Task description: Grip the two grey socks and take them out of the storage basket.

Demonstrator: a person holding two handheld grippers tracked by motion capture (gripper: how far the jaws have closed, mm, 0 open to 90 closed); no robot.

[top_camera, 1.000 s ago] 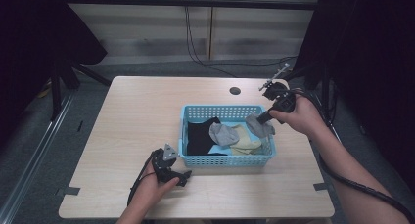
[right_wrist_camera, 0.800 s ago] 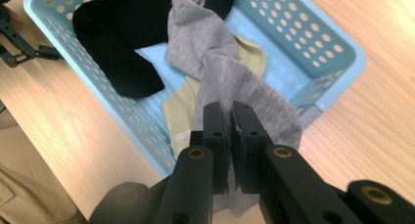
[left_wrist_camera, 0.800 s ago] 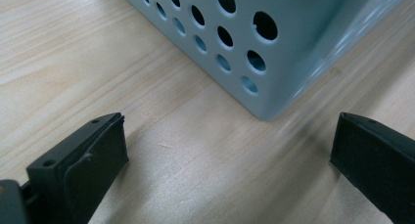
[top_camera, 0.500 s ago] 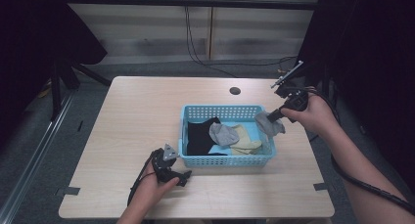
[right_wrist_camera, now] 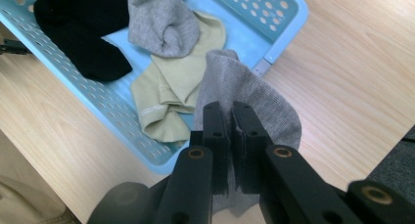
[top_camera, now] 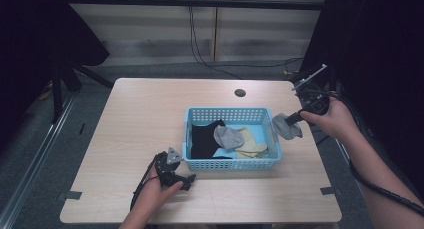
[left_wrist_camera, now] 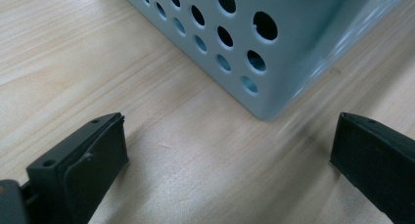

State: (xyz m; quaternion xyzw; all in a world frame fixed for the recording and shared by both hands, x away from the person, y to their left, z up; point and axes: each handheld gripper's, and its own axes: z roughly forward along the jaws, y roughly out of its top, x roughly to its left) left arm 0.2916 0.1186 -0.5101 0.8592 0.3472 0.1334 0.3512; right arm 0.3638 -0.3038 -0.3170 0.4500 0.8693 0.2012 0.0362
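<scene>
Compared with a second ago, the right gripper [top_camera: 292, 120] is carrying a grey sock [top_camera: 286, 126] farther out to the right, so the sock is now hanging past the basket's right wall and over the bare table [top_camera: 125, 139] instead of over the basket's inside. Its jaws are clenched tight on a fold of the knit, as the right gripper view is showing, with the sock [right_wrist_camera: 254, 101] draping limp on both sides of the pinch. Across the table, the left gripper [top_camera: 187, 181] is resting on the wood just beside the near left corner of the blue basket [top_camera: 227, 164], jaws spread wide with nothing between them. Inside the basket, a black sock [top_camera: 205, 139], a second grey sock [top_camera: 227, 137] and a pale yellow sock [top_camera: 252, 143] are lying in a loose heap, touching one another. The held sock is looking very light and completely soft, sagging under its own weight, so it is likely to swing and fold wherever it is set down. Being knit fabric, it is not slippery or fragile, and a firm pinch on a bunched fold near the cuff or the middle should be holding it well.
</scene>
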